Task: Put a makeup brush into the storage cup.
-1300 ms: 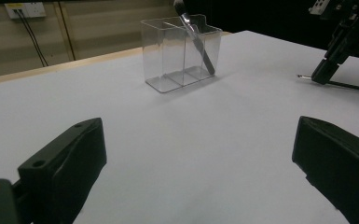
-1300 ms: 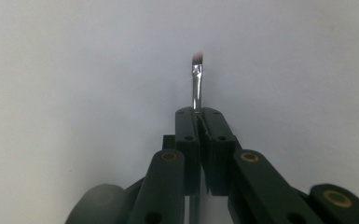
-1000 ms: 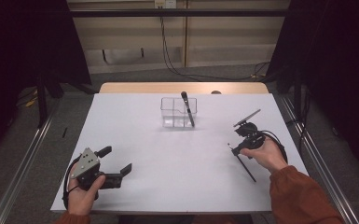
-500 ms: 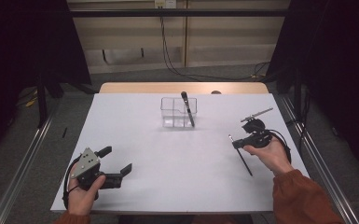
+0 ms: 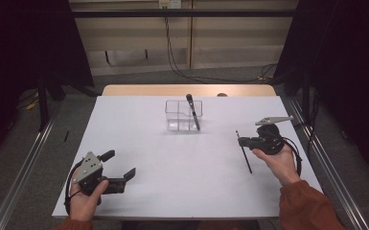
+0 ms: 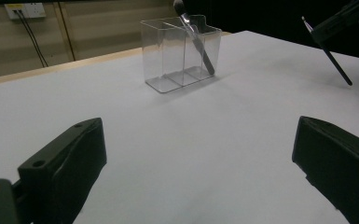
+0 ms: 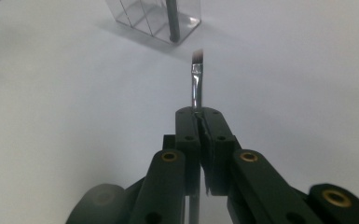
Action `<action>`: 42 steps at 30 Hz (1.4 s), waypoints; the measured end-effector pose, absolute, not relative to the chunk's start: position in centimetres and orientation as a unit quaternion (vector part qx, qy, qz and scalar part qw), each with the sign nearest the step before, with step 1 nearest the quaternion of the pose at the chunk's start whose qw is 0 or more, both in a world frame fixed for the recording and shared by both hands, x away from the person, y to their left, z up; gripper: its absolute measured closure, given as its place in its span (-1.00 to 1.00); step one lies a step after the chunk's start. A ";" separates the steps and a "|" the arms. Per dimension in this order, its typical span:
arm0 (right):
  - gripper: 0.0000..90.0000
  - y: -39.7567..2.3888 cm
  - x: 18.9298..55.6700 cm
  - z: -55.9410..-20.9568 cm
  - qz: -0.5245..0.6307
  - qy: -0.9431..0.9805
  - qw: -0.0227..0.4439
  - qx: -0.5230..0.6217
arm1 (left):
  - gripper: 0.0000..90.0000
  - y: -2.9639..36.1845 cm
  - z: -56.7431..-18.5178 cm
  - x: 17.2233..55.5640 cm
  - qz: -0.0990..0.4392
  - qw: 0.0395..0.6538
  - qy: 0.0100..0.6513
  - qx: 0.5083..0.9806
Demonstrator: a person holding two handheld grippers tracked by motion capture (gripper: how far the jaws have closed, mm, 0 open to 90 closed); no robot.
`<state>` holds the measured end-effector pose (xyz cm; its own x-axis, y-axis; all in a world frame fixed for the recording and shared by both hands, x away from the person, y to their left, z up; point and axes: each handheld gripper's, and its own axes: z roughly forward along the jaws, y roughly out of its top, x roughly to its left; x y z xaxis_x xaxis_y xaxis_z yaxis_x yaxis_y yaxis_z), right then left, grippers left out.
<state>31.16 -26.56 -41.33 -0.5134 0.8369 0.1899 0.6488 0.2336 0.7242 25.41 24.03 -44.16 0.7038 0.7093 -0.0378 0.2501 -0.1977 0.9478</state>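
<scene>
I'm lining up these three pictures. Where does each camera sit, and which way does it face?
High view: above the person's side, looking forward and down on the table; both hands show.
Left gripper view: rides the left gripper, fingers open, facing the clear box.
Right gripper view: rides the right gripper, shut on a brush.
All three share the box.

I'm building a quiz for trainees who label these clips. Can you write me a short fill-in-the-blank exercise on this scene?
1. The right gripper is shut on a thin ____.
2. The clear organizer already holds ____ brush.
3. The left gripper has its jaws ____, with nothing between them.
4. The organizer stands on a ____ table.

Missing words: brush; one; open; white
</scene>
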 end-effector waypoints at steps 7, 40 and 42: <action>0.93 -26.7 30.5 -41.8 0.431 0.757 0.146 0.469 | -0.94 24.0 -44.2 25.4 0.210 0.545 0.321 0.746; 0.92 -26.8 29.1 -40.9 0.556 0.691 0.201 0.416 | -0.94 24.0 -44.2 25.4 0.210 0.548 0.319 0.744; 0.93 -26.7 29.3 -40.8 0.558 0.690 0.199 0.416 | -0.94 24.0 -44.2 25.4 0.212 0.547 0.320 0.744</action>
<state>29.30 -26.71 -40.81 -0.5745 0.7962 0.1899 0.3516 0.0305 0.9357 25.39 23.97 -44.18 0.7057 0.7077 -0.0344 0.2432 -0.1964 0.9499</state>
